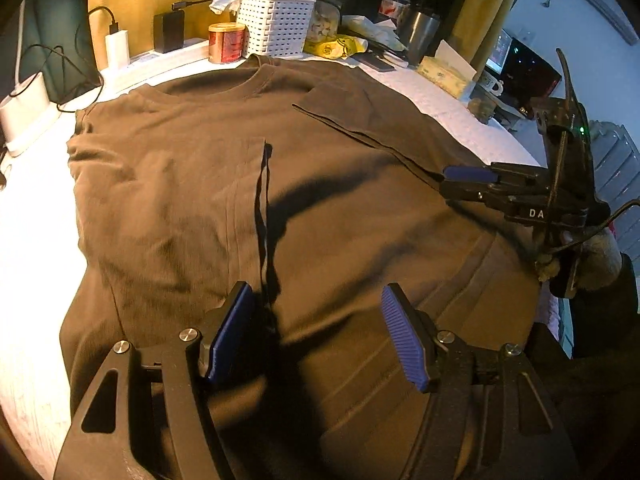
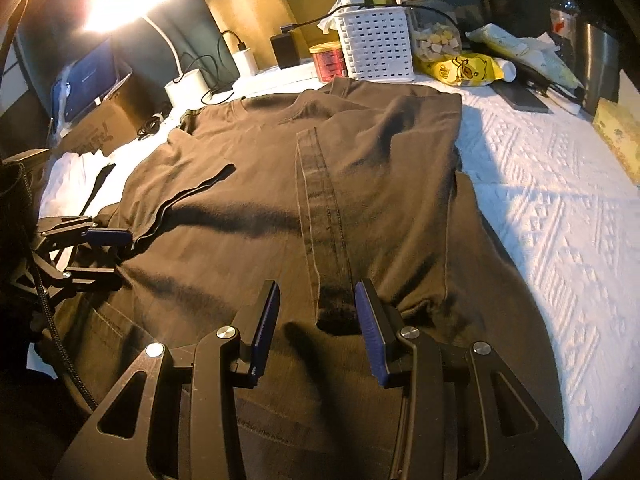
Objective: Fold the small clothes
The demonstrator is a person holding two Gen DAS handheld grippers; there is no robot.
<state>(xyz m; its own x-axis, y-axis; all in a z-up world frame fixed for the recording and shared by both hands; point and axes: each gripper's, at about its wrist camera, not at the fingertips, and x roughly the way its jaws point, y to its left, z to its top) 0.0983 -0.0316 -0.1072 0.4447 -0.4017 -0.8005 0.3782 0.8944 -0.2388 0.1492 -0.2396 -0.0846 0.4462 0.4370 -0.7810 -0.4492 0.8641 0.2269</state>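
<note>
Over the brown T-shirt (image 2: 248,184), both sets of jaws are held spread and empty; the folded-in sleeves (image 2: 320,208) could be dragged loose if only one layer is caught.

The T-shirt (image 1: 192,184) is a plain dark brown with no print; its hem stitching runs tone on tone, and in the right wrist view the folded-over sleeve (image 2: 324,216) shows a darker band along its edge. Under it the bedspread (image 2: 552,208) is white with a raised geometric weave. Both left tongs (image 1: 320,336) and right tongs (image 2: 318,330) are matt black with ribbed blue pads (image 1: 404,340) and silver screw heads. At twelve o'clock stands a white perforated basket (image 1: 276,26); at its eleven o'clock a red tin (image 1: 226,42) with a gold rim, at its three o'clock a yellow packet (image 2: 460,70) printed with a cartoon duck.
</note>
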